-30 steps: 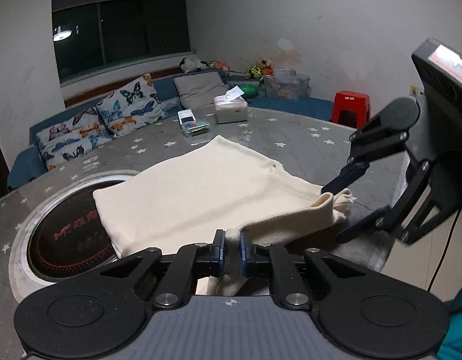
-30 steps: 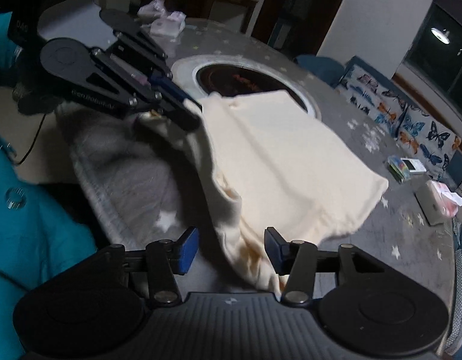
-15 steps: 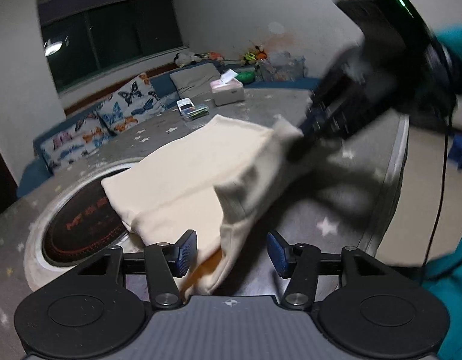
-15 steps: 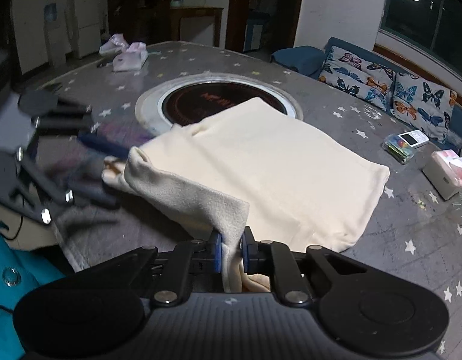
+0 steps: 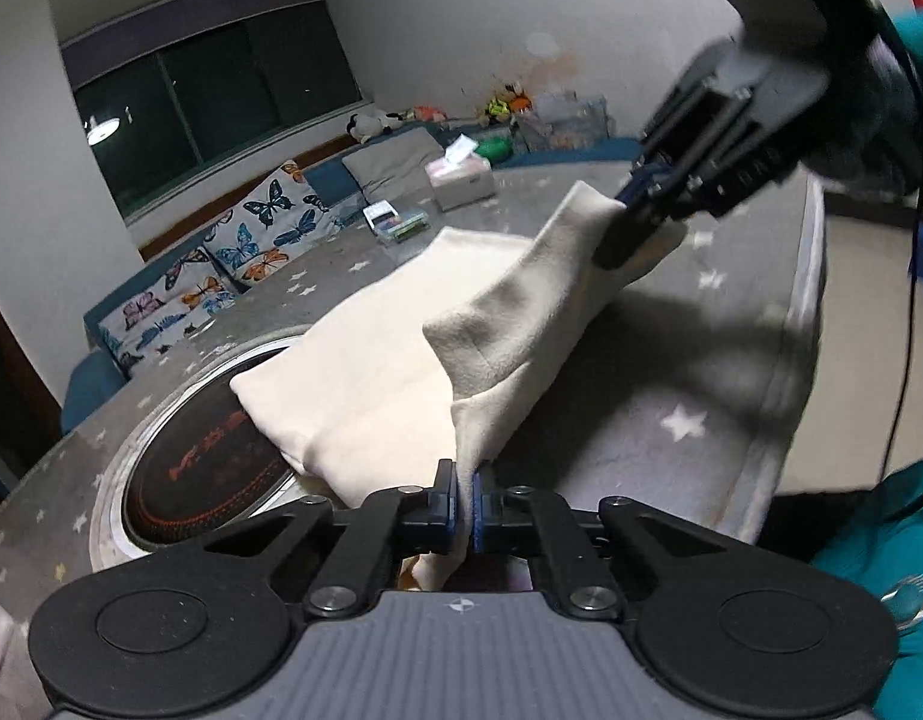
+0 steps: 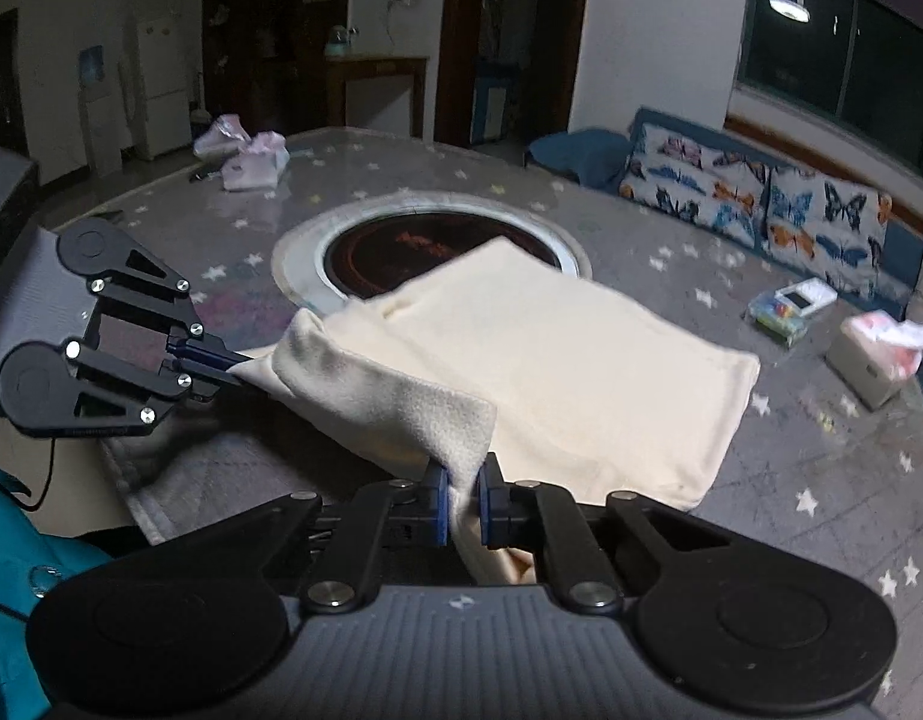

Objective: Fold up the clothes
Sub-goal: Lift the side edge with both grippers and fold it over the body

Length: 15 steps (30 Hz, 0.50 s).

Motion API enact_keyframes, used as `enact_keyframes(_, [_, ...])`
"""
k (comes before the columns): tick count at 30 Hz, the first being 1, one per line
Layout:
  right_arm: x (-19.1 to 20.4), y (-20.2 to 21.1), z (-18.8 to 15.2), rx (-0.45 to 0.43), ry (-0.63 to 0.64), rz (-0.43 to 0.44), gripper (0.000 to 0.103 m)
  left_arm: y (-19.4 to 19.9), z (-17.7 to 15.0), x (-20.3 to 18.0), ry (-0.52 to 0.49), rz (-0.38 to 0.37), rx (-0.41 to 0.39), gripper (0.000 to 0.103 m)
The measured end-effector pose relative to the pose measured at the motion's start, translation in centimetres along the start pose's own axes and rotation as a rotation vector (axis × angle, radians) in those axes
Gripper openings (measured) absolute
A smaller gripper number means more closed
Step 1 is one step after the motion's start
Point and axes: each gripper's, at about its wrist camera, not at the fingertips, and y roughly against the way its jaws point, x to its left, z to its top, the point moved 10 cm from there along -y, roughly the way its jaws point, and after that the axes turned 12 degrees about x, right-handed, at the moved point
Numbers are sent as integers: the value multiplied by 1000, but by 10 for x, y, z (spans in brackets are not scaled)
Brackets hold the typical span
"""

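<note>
Left gripper (image 5: pixel 465 495): pinching a corner of the cream garment (image 5: pixel 365 360).
Right gripper (image 6: pixel 461 501): clamped on the opposite corner.
Cream garment: near edge lifted, the rest lying beside the table's round burner (image 6: pixel 401 246).

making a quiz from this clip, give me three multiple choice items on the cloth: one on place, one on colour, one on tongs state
1. Where does the far end of the cloth lie?
A. on the table
B. on the sofa
C. on the floor

2. What colour is the cloth?
A. blue
B. cream
C. red

3. What are the left tongs and right tongs doing?
A. both open
B. only one shut
C. both shut on the cloth

Key: 1 A, it rests on the starred table. 2 B, pale cream in both views. 3 C, each pair pinches a raised edge.
</note>
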Motion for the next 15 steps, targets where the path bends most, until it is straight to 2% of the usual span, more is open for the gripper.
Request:
enact_keyframes(6, [20,50,3,-57,44,-1,8,49,9,-2,60,-81,-48,5])
enact_keyframes(10, [29,72,9,-81,76,-17,8,65,23,9,80,-67,-86,5])
enact_keyframes(15, [10,62,30,-93,61,-43,8,51,43,34,115,-25,-107,5])
